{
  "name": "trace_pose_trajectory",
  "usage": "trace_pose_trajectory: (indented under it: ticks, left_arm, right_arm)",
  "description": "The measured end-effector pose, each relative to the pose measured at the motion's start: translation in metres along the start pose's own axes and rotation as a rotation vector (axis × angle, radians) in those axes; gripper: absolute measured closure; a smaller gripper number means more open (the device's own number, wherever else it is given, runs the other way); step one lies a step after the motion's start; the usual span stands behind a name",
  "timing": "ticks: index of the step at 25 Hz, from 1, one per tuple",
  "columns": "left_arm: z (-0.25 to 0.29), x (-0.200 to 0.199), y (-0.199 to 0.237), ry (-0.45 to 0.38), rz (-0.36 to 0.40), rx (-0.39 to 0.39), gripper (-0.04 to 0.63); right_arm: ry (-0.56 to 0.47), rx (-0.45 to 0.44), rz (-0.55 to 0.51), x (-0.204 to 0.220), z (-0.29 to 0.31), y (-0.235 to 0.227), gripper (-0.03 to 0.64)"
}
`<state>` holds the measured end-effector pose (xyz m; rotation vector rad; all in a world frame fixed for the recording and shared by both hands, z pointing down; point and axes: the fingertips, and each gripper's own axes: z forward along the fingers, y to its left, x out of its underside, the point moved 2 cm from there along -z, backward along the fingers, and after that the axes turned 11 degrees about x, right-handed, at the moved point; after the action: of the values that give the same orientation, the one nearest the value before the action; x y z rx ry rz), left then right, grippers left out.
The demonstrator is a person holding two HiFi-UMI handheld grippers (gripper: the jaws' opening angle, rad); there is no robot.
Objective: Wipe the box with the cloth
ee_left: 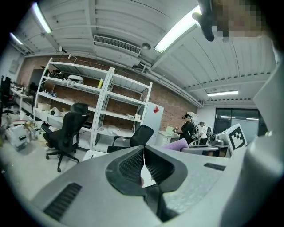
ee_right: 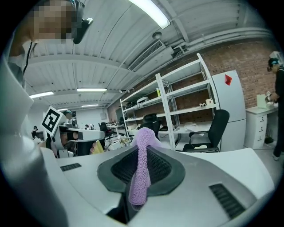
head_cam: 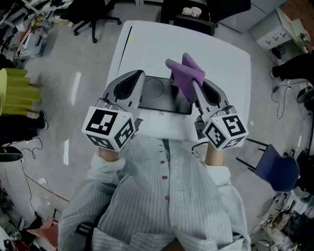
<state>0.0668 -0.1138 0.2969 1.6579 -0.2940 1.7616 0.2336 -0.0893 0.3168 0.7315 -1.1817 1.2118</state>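
Observation:
A flat dark grey box lies on the white table, partly hidden behind both raised grippers. My right gripper is shut on a purple cloth, whose loose end sticks up above the box's right part. In the right gripper view the cloth runs pinched between the jaws of that gripper. My left gripper hovers over the box's left edge. Its jaws meet at the tips in the left gripper view, with nothing held. The cloth also shows there.
Black office chairs stand beyond the table and a blue chair at its right. A yellow object sits at the left on the floor. Metal shelves line a brick wall, and people stand far off.

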Motion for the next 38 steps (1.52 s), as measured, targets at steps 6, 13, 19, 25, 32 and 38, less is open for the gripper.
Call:
trace_pose_trajectory:
  ticks: [6,13,19,25,32,38]
  left_arm:
    - [-0.011,0.005,0.012,0.021,-0.008,-0.049,0.583]
    - [-0.017,0.012,0.029,0.055,-0.023,-0.059,0.583]
    - [-0.017,0.018,0.040,0.078,-0.040,-0.060,0.583]
    - [-0.015,0.041,0.050,0.154,-0.066,-0.055,0.583]
    - [-0.019,0.082,0.061,0.225,-0.123,-0.050,0.581]
    - [-0.019,0.124,0.067,0.313,-0.171,-0.043,0.553]
  right_arm:
    - [0.008,-0.058,-0.009,-0.003,0.016,0.018,0.571]
    - [0.025,-0.069,-0.010,-0.002,0.032,0.030,0.571]
    - [0.038,-0.069,-0.016,-0.003,0.041,0.034,0.571]
    - [0.065,-0.087,-0.015,0.006,0.054,0.043,0.571]
    - [0.102,-0.102,-0.020,0.020,0.068,0.059,0.571]
    - [0.130,-0.109,-0.023,0.030,0.077,0.065,0.571]
